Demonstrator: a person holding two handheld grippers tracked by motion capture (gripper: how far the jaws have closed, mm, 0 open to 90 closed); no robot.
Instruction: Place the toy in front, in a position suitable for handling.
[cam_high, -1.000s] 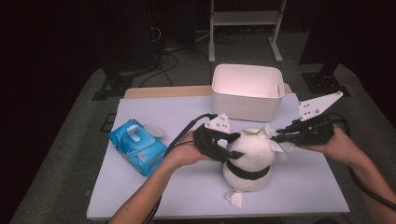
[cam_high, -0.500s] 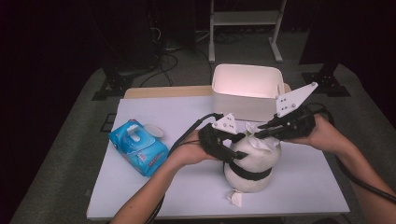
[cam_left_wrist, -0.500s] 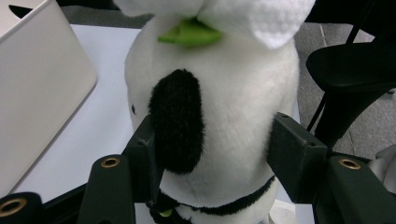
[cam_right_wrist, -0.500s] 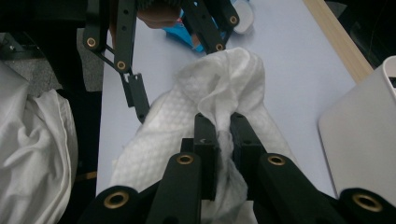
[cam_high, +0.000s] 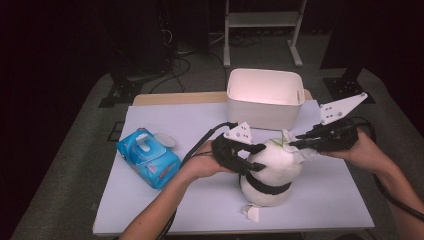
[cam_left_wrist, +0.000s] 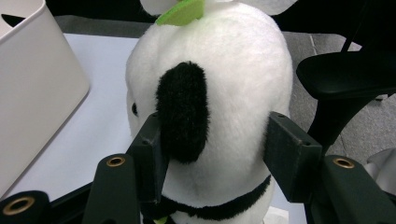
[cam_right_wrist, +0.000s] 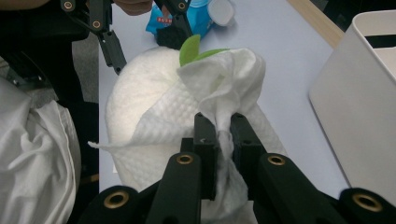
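A white plush toy (cam_high: 275, 170) with a black ear, a black collar and a green leaf on top stands on the table (cam_high: 165, 205). My left gripper (cam_high: 261, 157) has just closed further, and its pads press on both sides of the toy's head (cam_left_wrist: 233, 70), one on the black ear. My right gripper (cam_high: 294, 144) comes in from the right, shut on a bunched white wipe (cam_right_wrist: 219, 79). The wipe lies over the top of the toy's head (cam_right_wrist: 135, 93), right by the leaf.
A white bin (cam_high: 265, 97) stands just behind the toy. A blue pack of wipes (cam_high: 147, 157) lies at the left of the table. A small white tag (cam_high: 252, 212) sticks out at the toy's base. A black chair (cam_left_wrist: 345, 74) is beside the table.
My right gripper swept the wipe left across the toy's head, then drew back to the right. The left gripper kept its place on the toy.
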